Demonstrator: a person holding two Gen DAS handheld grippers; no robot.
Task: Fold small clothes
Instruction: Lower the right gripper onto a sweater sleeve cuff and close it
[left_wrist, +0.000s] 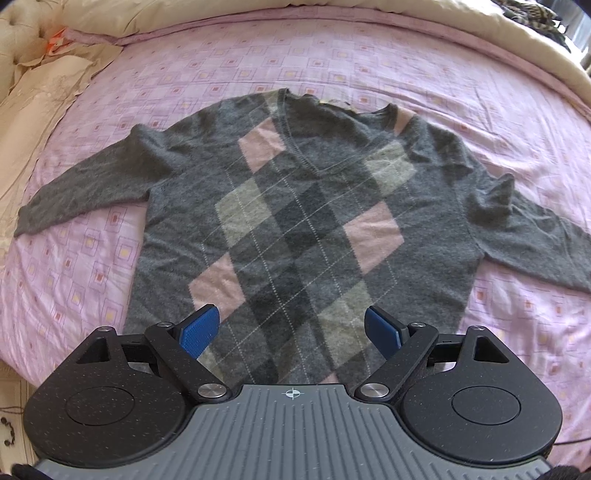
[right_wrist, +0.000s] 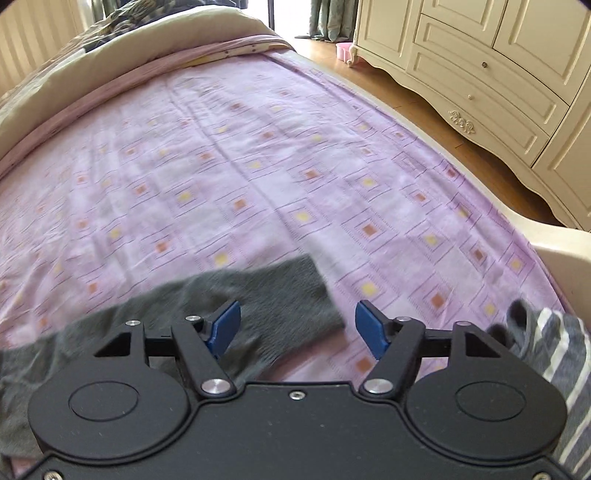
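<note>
A grey sweater (left_wrist: 295, 221) with an argyle front of pink, pale green and dark diamonds is spread flat, front up, on a bed covered by a lilac sheet (left_wrist: 369, 59) printed with small squares. Its V-neck is turned toward 12 o'clock and its hem toward 6 o'clock in the left wrist view; one sleeve is stretched out toward 9 o'clock, the other toward 3 o'clock with a small bunched fold near the shoulder.

The left claw (left_wrist: 291, 328) is held above the hem with its blue fingers (left_wrist: 199, 330) set wide apart and nothing between them.

In the right wrist view, a grey sleeve end (right_wrist: 280, 295) is seen lying on the sheet below the right claw (right_wrist: 297, 326), whose blue pads (right_wrist: 371, 328) are likewise spread wide and empty. A grey-and-white striped garment (right_wrist: 554, 350) is seen at 4 o'clock near the bed's edge. A cream wardrobe (right_wrist: 498, 66) on a wooden floor (right_wrist: 406, 96) is seen at 1 o'clock, and a beige duvet (right_wrist: 147, 40) is heaped at 11 o'clock.
</note>
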